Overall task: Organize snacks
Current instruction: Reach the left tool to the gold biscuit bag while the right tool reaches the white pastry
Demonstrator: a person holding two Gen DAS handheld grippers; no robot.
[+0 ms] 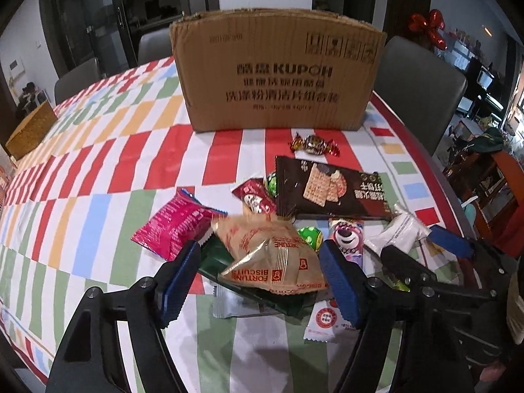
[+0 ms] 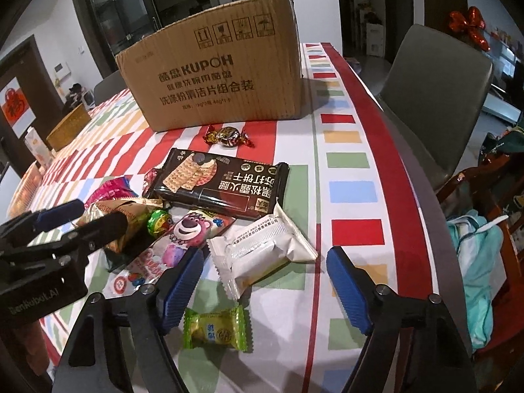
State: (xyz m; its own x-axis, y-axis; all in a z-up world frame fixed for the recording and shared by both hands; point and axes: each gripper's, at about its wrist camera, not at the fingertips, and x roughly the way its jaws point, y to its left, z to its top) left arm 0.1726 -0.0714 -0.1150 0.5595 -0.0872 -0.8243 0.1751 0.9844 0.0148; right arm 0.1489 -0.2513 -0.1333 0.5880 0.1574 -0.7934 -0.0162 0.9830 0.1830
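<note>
Home dining room: tablecloth-covered table [image 2: 347, 163], grey chairs [image 2: 435, 98].

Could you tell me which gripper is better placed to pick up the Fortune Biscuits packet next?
Left. The left gripper is open with the Fortune Biscuits packet lying between its fingers, while the right gripper is open over the white packet, farther to the right.

Both views are fairly bright on the tablecloth [image 1: 98, 170] and dim toward the room behind, with black corners from the round lens. Straight lines bend hard near the edges; the cardboard box [image 1: 278, 72] bulges. Printing on it is soft in the left view, sharper in the right. Foil on the biscuit packet [image 1: 271, 255] catches glare. A soft shadow lies under the left gripper [image 1: 262, 275]
</note>
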